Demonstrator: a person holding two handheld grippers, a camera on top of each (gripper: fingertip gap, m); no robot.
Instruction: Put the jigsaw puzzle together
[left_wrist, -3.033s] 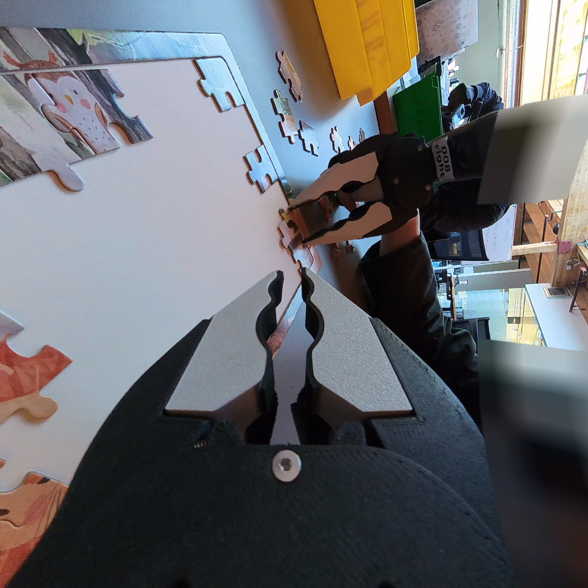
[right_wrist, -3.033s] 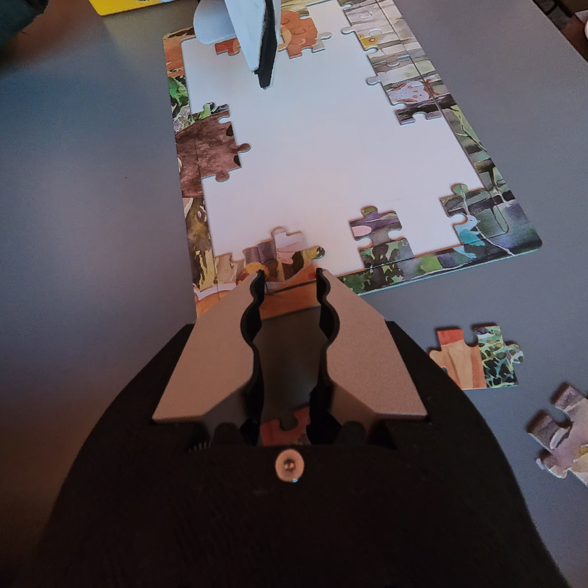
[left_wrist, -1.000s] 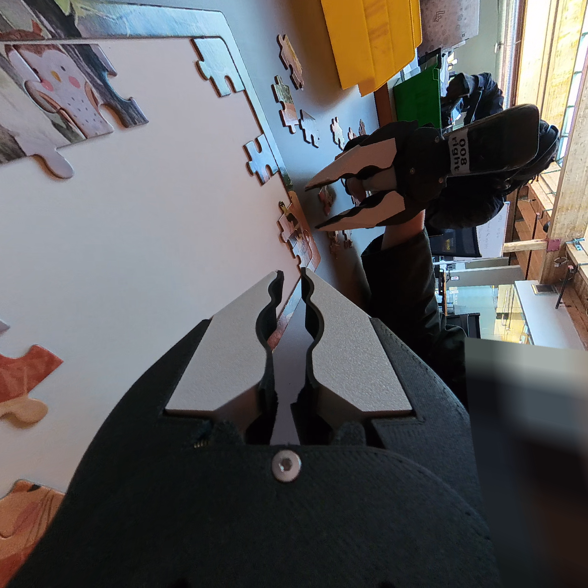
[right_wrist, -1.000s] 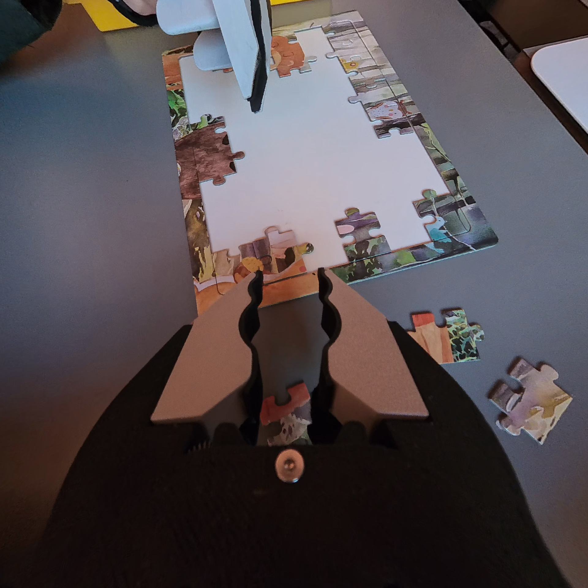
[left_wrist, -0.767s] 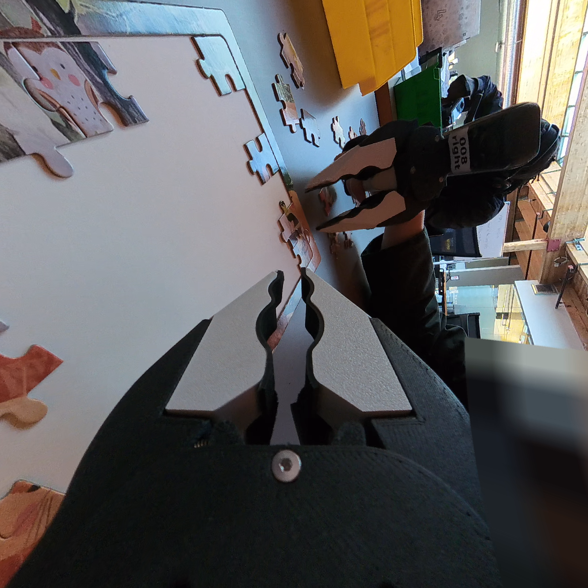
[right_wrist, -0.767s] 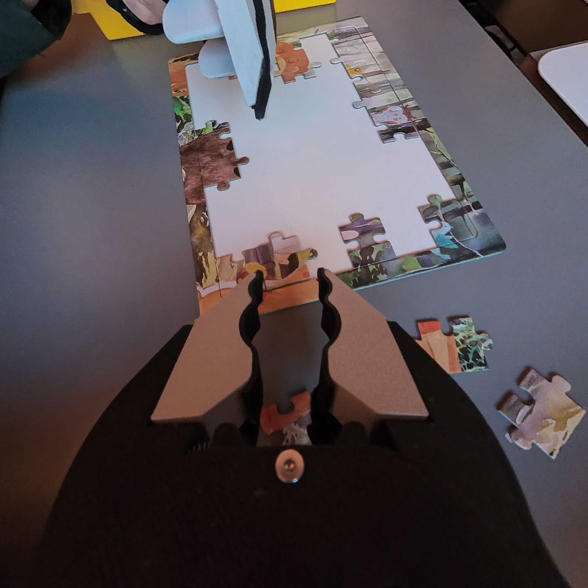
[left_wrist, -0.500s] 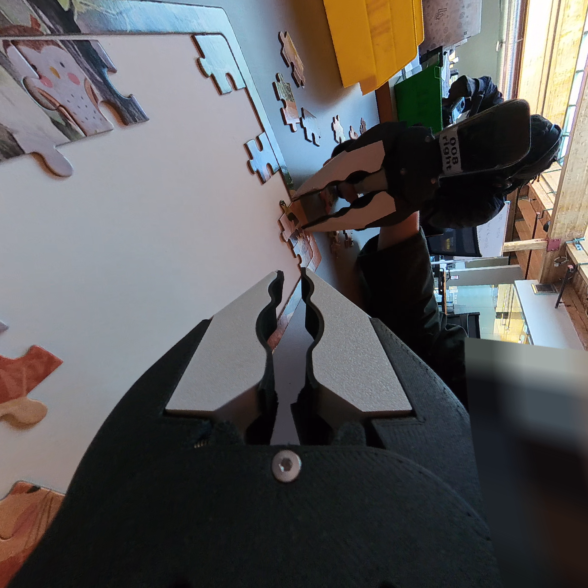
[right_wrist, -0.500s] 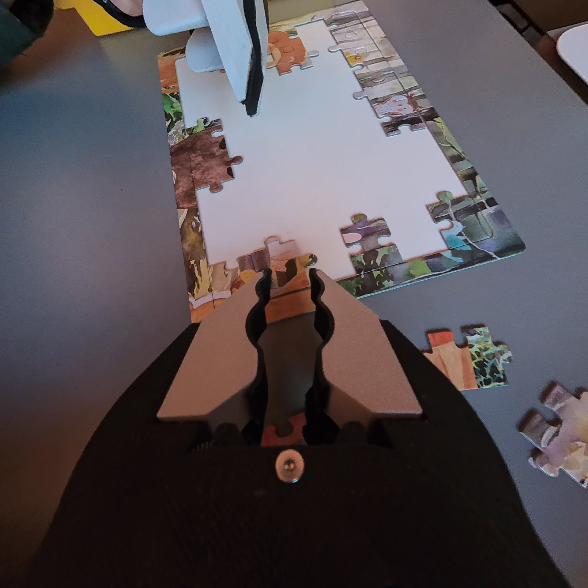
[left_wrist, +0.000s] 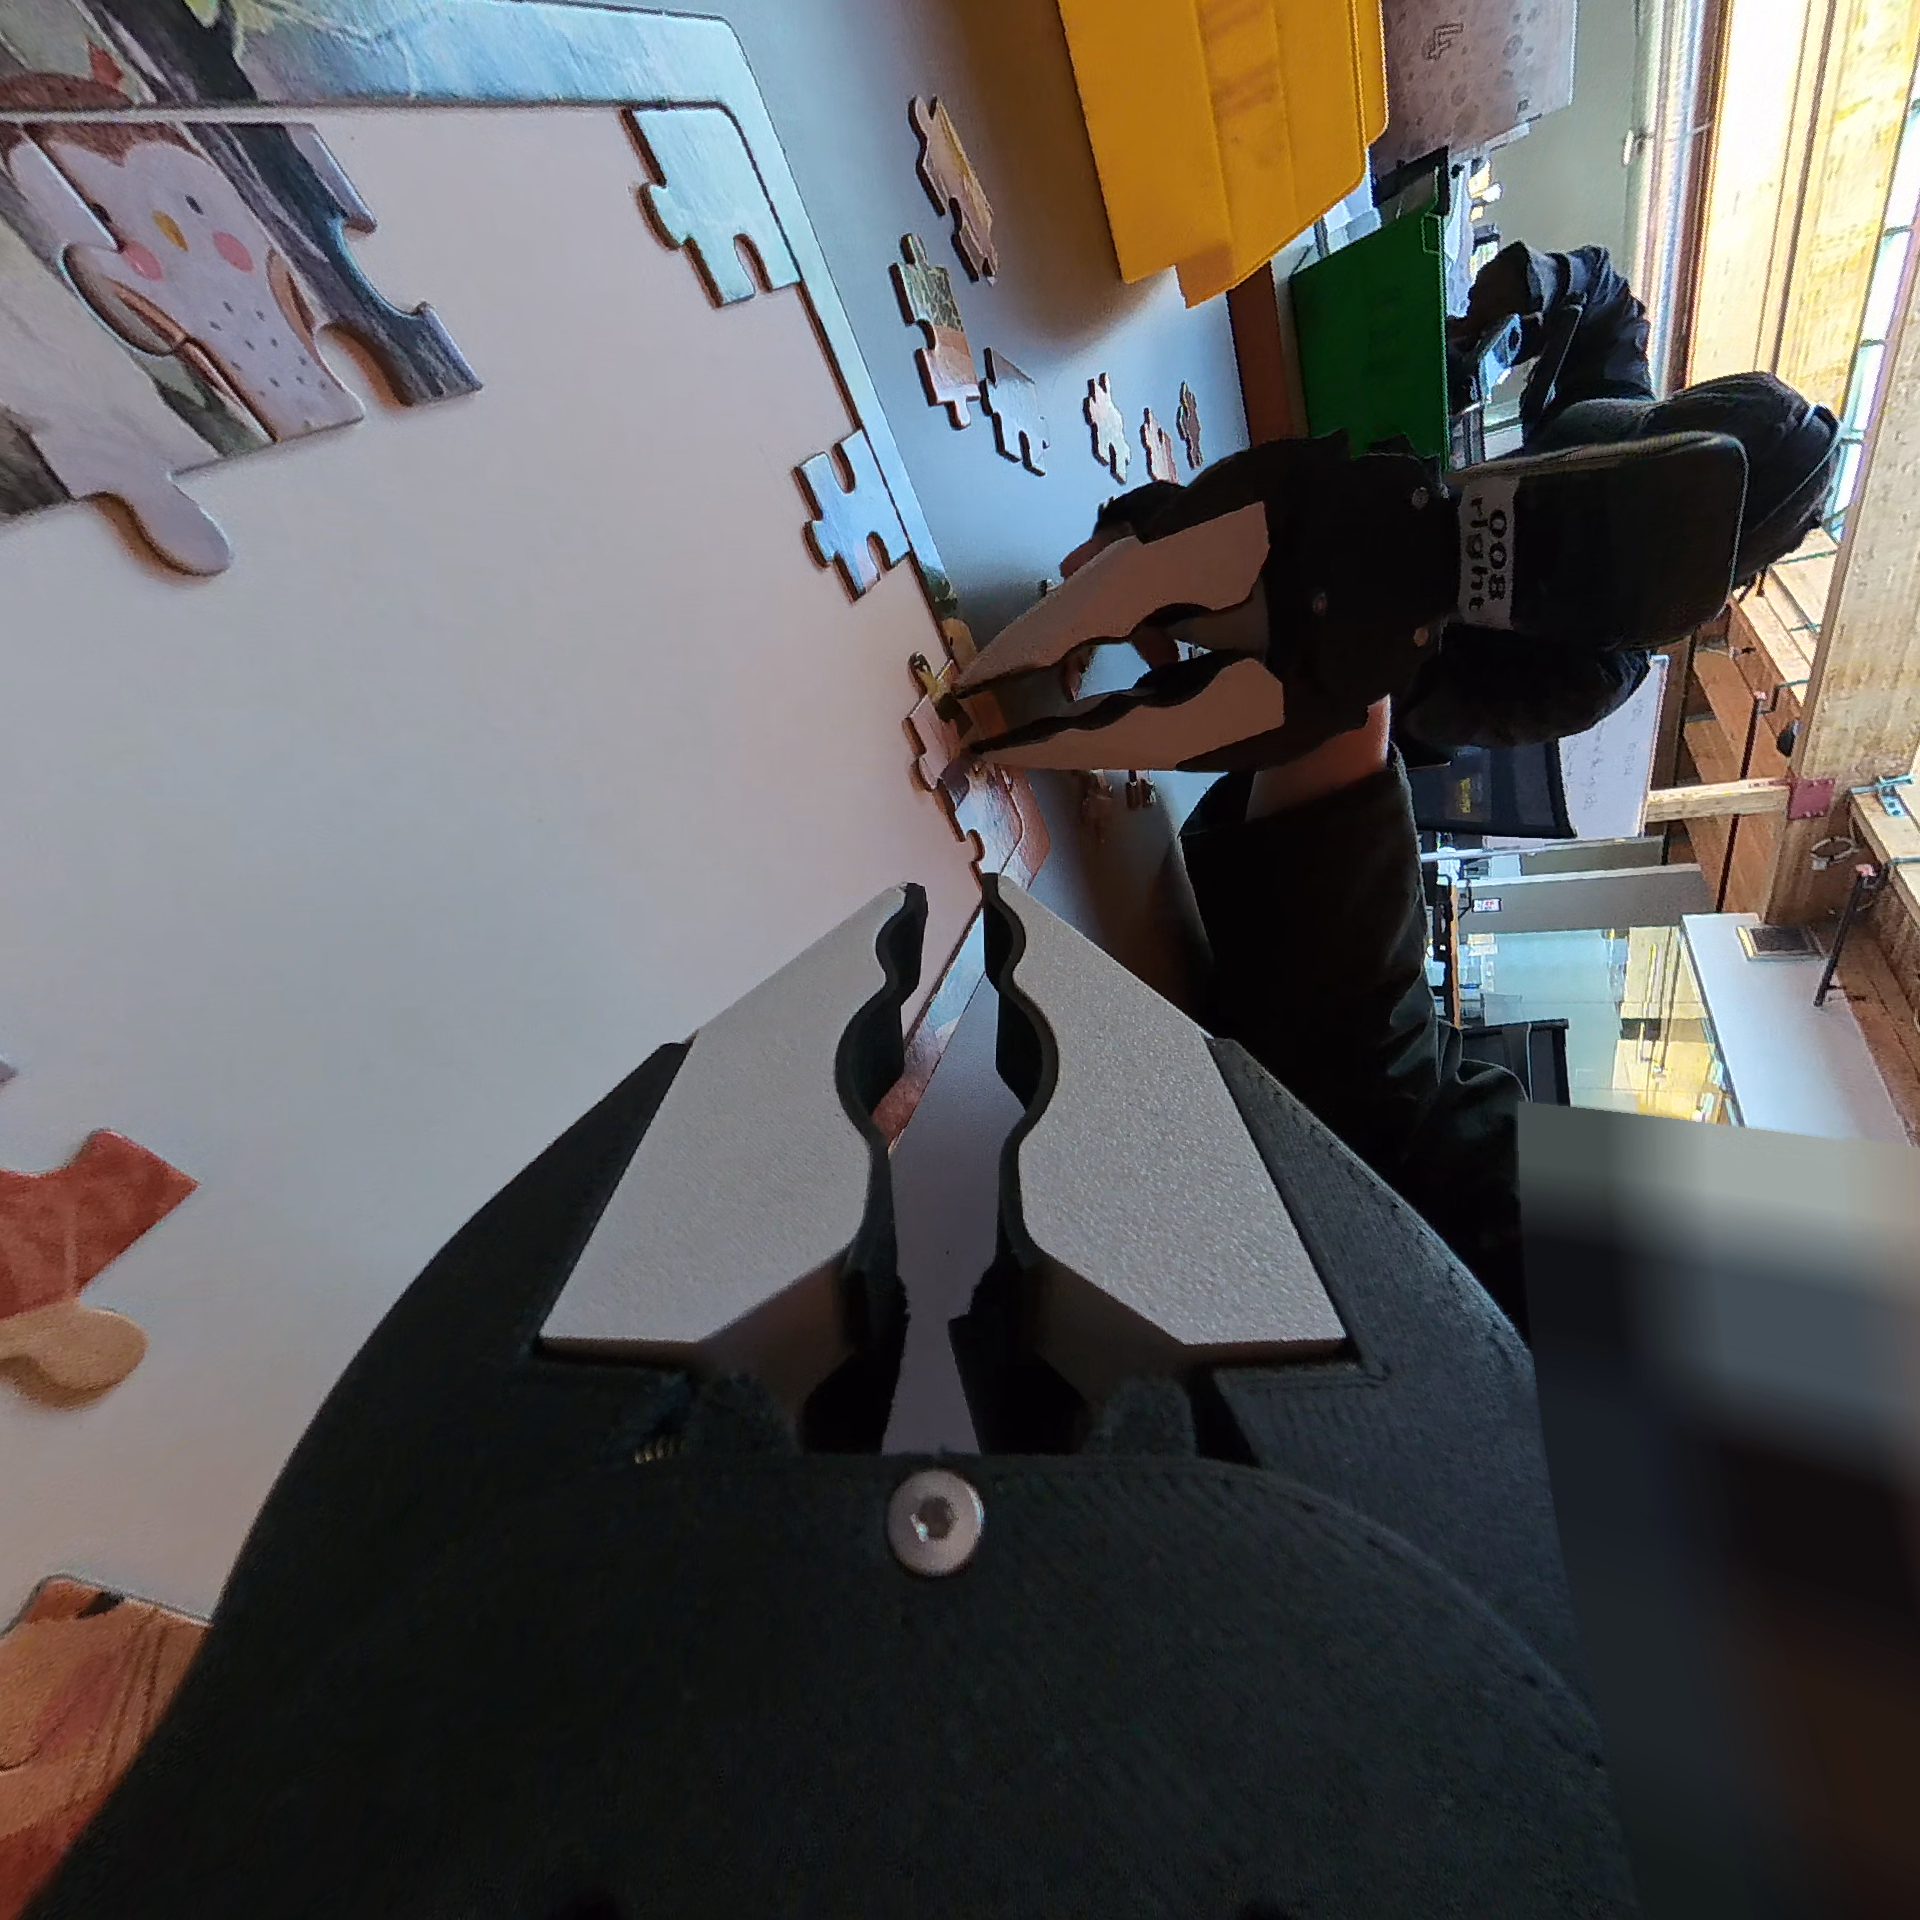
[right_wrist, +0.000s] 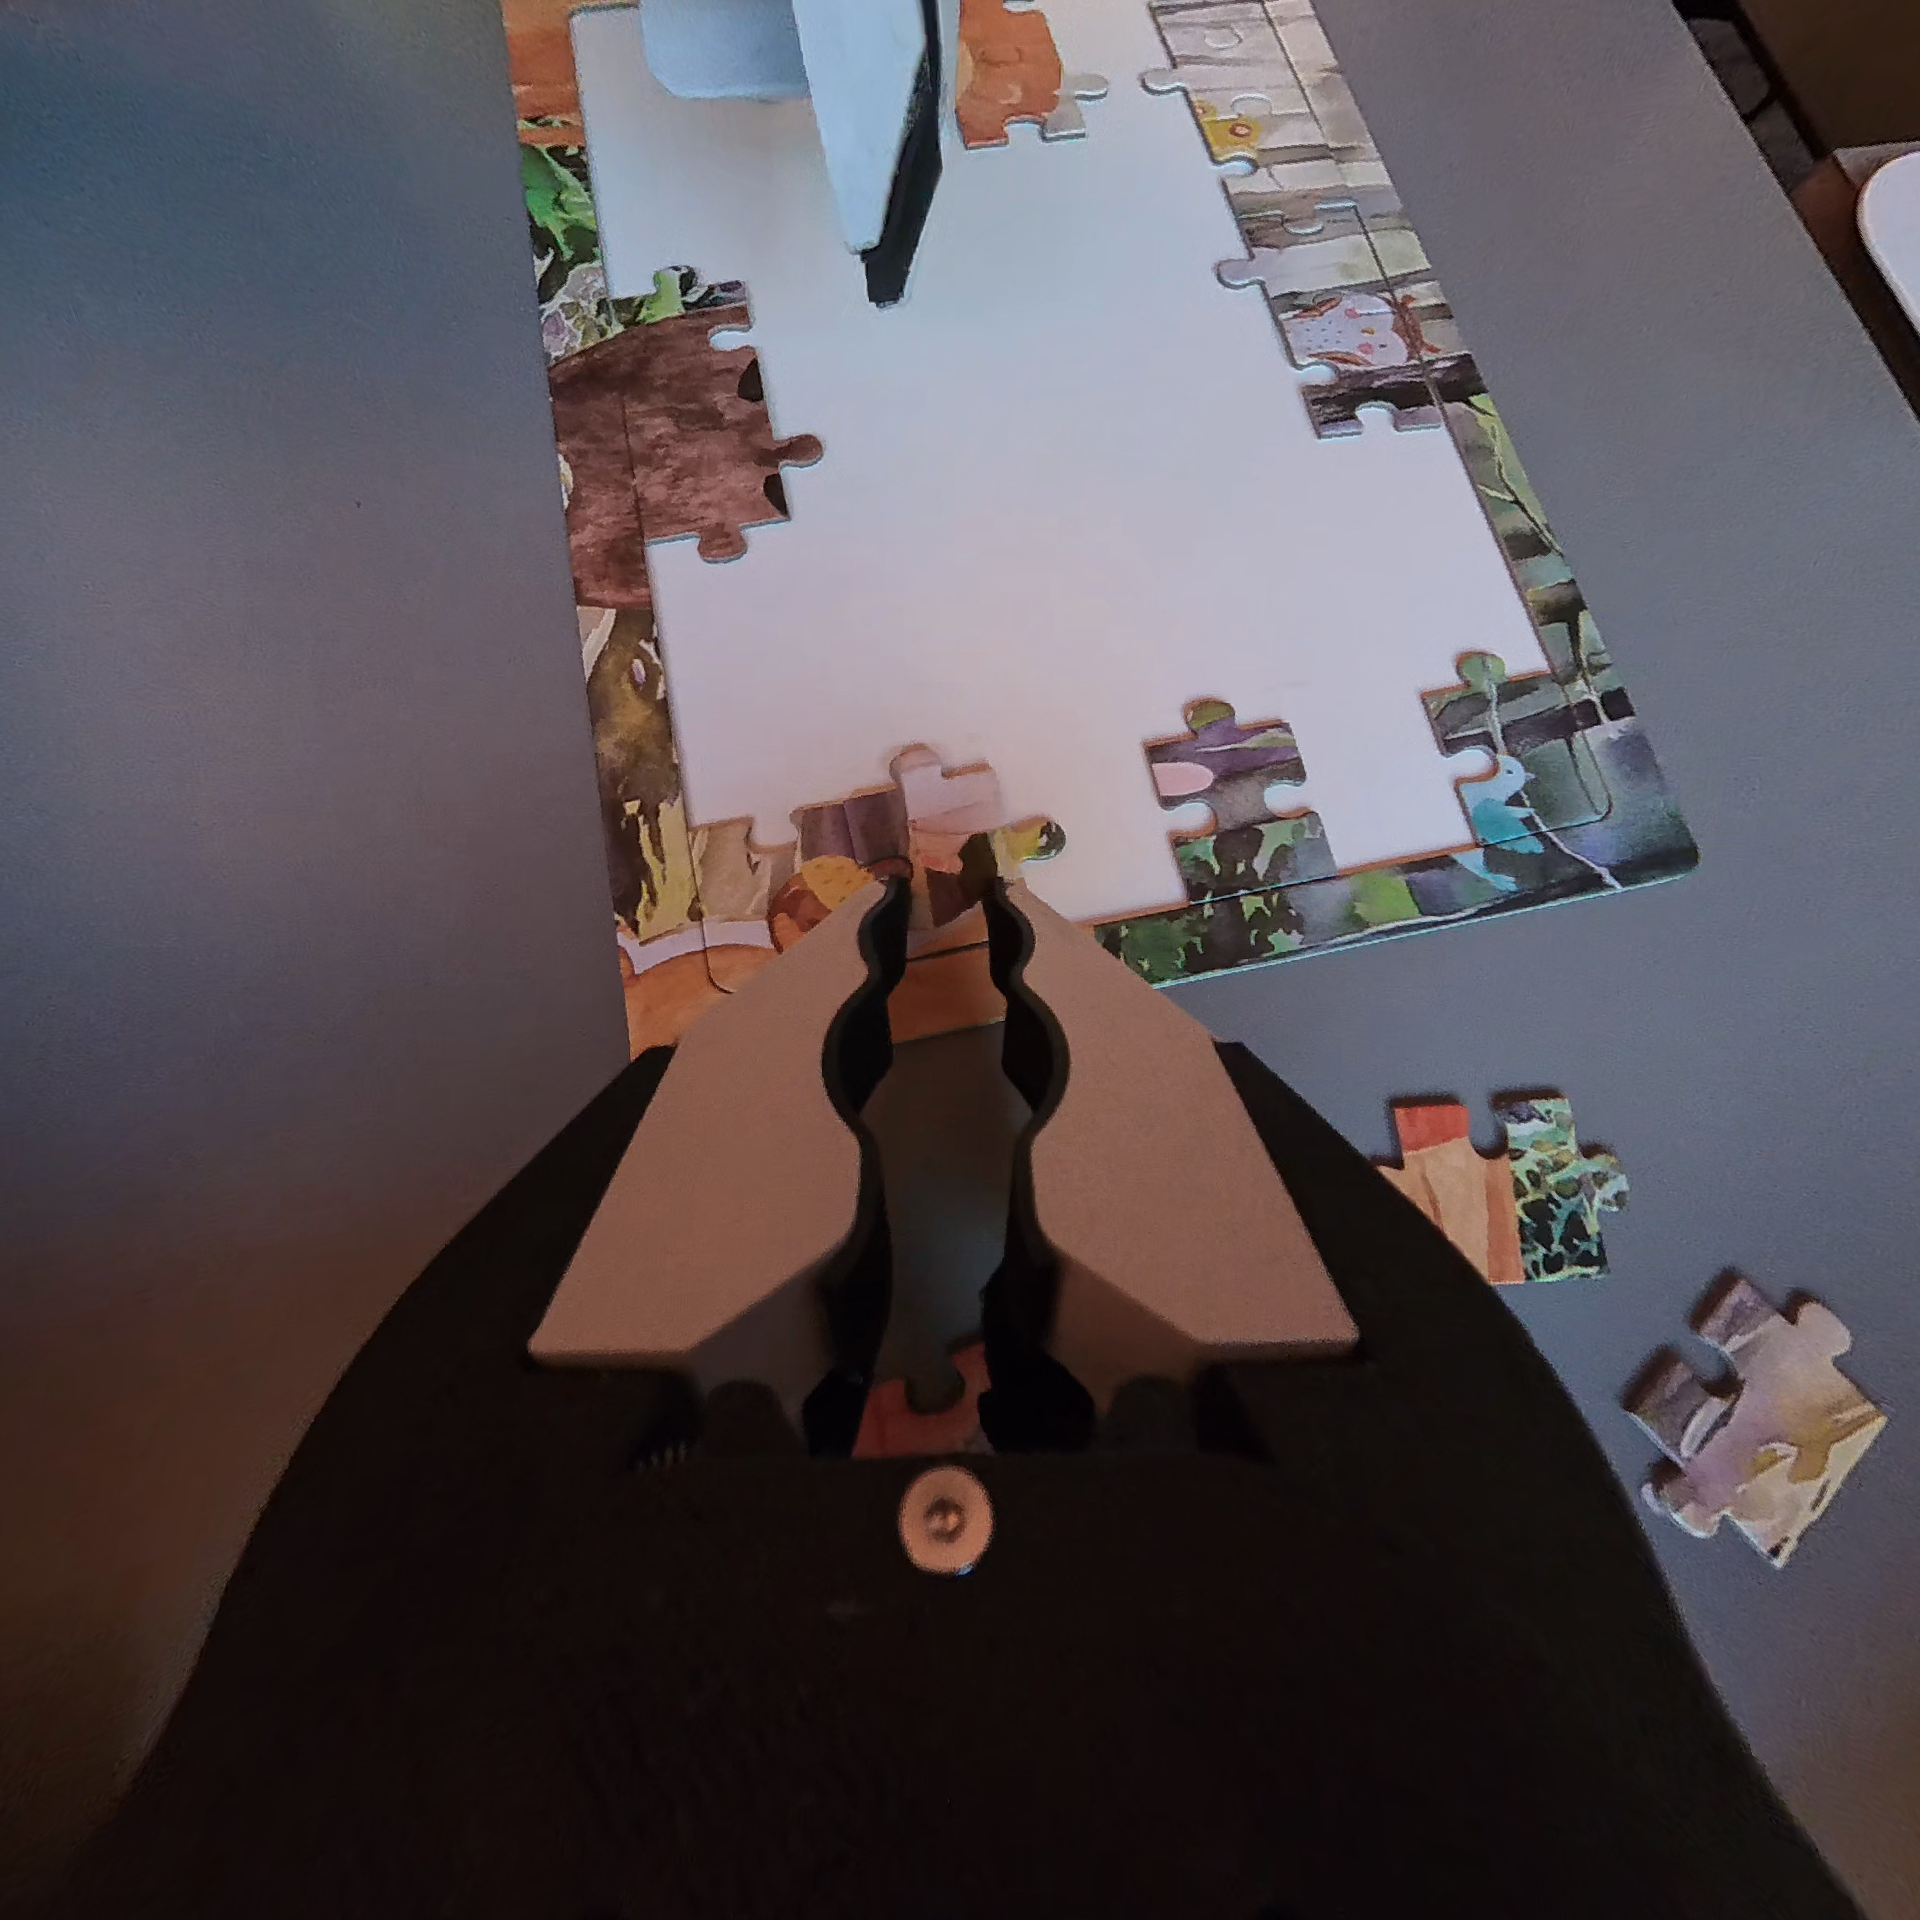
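The puzzle board (right_wrist: 1039, 520) lies on the grey table, its white middle bare and pieces fitted along its edges; it also shows in the left wrist view (left_wrist: 416, 727). My right gripper (right_wrist: 943, 891) is low at the board's near edge, its jaws narrowed around a pale pink-brown puzzle piece (right_wrist: 951, 810) lying in the frame. The left wrist view shows the right gripper (left_wrist: 961, 715) with its tips on that piece (left_wrist: 932, 732). My left gripper (left_wrist: 953, 902) hangs over the board's side edge, jaws nearly together and empty; it shows edge-on in the right wrist view (right_wrist: 883, 281).
Loose pieces lie on the table right of my right gripper: an orange-green one (right_wrist: 1507, 1184), a pale purple one (right_wrist: 1756, 1413), and an orange one (right_wrist: 925, 1397) under the jaws. More loose pieces (left_wrist: 940, 312) lie near a yellow bin (left_wrist: 1226, 114). A dark sleeve (left_wrist: 1320, 935) reaches in.
My right gripper has moved forward and down onto the board's near edge, and its jaws have narrowed around the piece there. My left gripper has stayed in place.
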